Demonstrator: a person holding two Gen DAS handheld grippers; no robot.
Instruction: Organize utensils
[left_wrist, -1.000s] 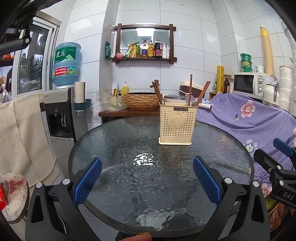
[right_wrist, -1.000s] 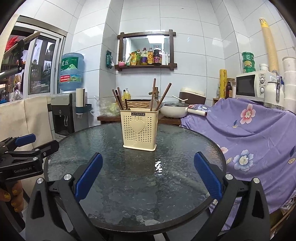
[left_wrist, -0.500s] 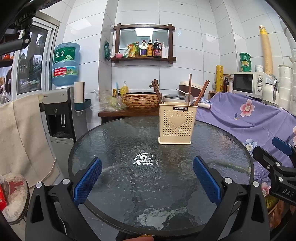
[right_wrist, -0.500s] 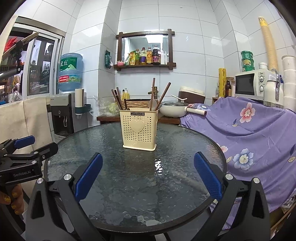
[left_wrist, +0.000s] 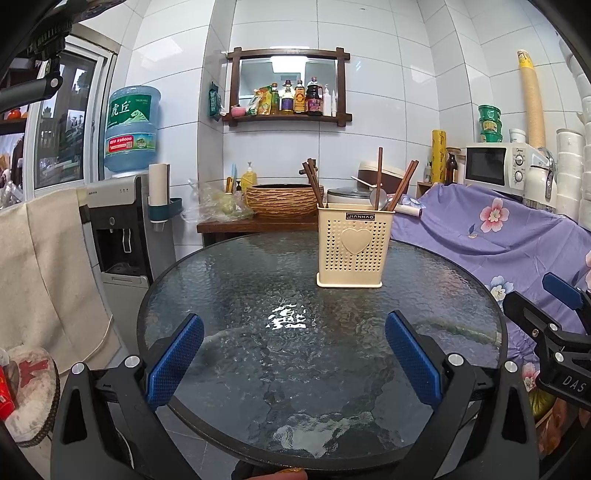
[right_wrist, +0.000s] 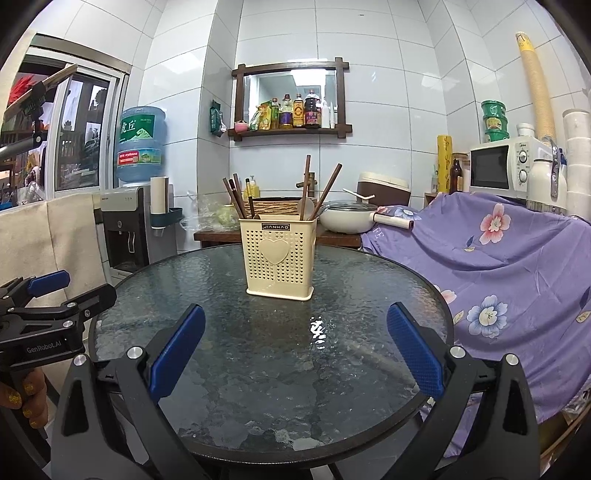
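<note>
I am in a home kitchen: white wall tiles, a sauce-bottle shelf (left_wrist: 288, 99) above my glass table (left_wrist: 258, 369), a microwave (left_wrist: 493, 164) to its right, a water dispenser (left_wrist: 125, 218) to its left.

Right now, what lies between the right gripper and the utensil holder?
Nothing: in the right wrist view only bare glass table separates the open right gripper from the utensil holder.
</note>
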